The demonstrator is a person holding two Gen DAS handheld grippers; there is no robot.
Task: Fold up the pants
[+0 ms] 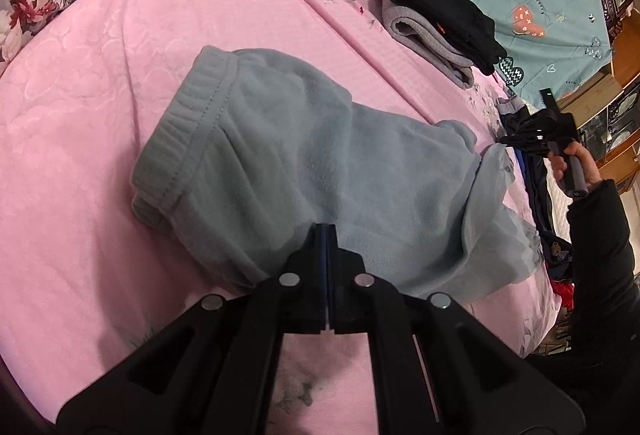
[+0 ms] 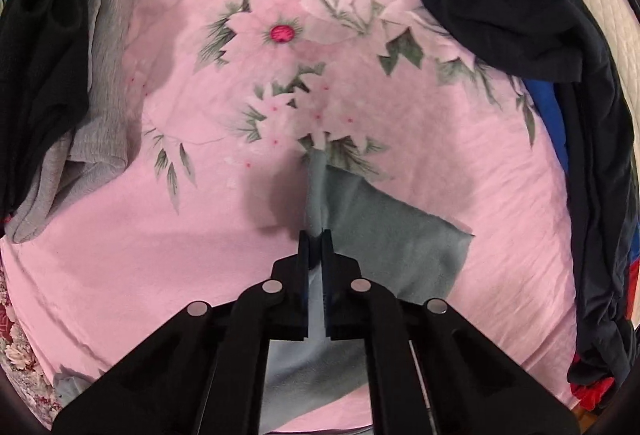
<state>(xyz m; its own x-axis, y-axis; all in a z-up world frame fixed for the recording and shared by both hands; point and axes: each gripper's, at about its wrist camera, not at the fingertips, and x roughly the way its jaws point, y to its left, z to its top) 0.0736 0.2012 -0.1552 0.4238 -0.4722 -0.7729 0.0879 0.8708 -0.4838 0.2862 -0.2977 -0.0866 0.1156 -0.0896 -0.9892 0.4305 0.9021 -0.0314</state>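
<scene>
**Fleece pants pinned at one edge and gripped at the leg end for folding**

Left wrist view. The left gripper [image 1: 326,231] was seen clenched, its jaws pressed together with no gap, its tip set at the near edge of the grey-blue fleece pants [image 1: 304,155]. Whether cloth was nipped between the pads could not be told; the tip was judged to serve as an anchor. The pants were spread ahead of the tool on the pink bedspread [image 1: 100,115], waistband ahead and to the left, legs trailing off to the right. Far to the right, the right gripper [image 1: 532,133] was held by a hand [image 1: 576,163] at the end of the legs. A folded stack of grey and black garments [image 1: 436,19] lay well ahead and to the right.

Right wrist view. The right gripper [image 2: 316,235] was seen pointing down at the bedspread [image 2: 160,235], its jaws closed on a pinched ridge of the pants [image 2: 384,235], which passed between the pads and fanned out to the right and beneath the tool. The grasp was judged to be taken so that the leg end could be carried over toward the waistband. Dark clothing [image 2: 520,15] lay ahead and to the right.
</scene>
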